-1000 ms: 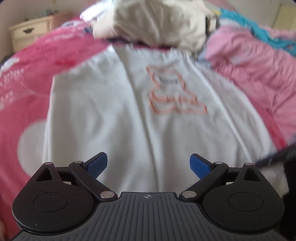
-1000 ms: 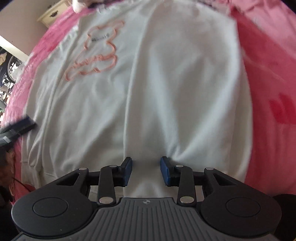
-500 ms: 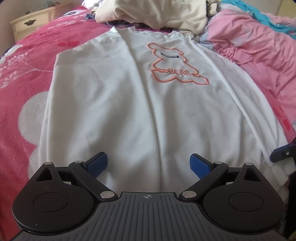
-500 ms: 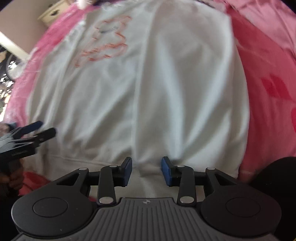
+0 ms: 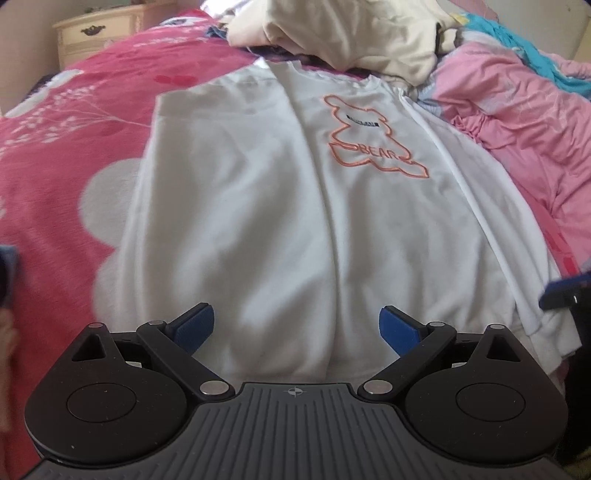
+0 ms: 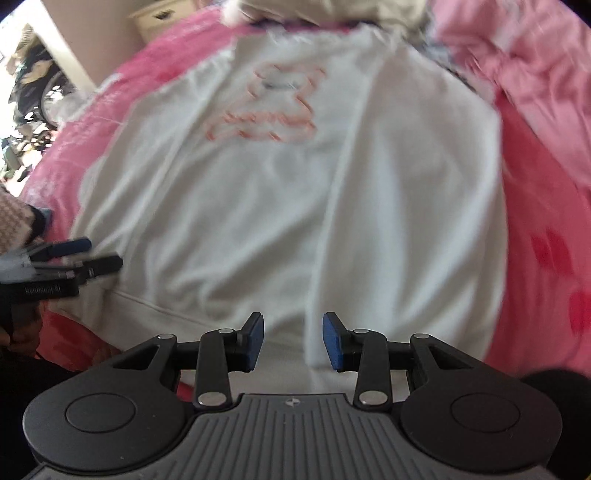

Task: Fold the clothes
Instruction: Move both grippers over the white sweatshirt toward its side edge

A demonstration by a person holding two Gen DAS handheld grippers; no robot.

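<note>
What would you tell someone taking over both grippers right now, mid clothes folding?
Left gripper: open wide, empty, above the hem end of the white sweatshirt.
Right gripper: part open, nothing pinched, also above the hem.
Sweatshirt: spread flat on the pink bedspread, bear print facing up, collar at the far end by the pile of cream clothes.
Done: garment laid out. No fold is visible yet.
Left: all the folding. Probably start by gripping the hem corners or a side edge.
</note>
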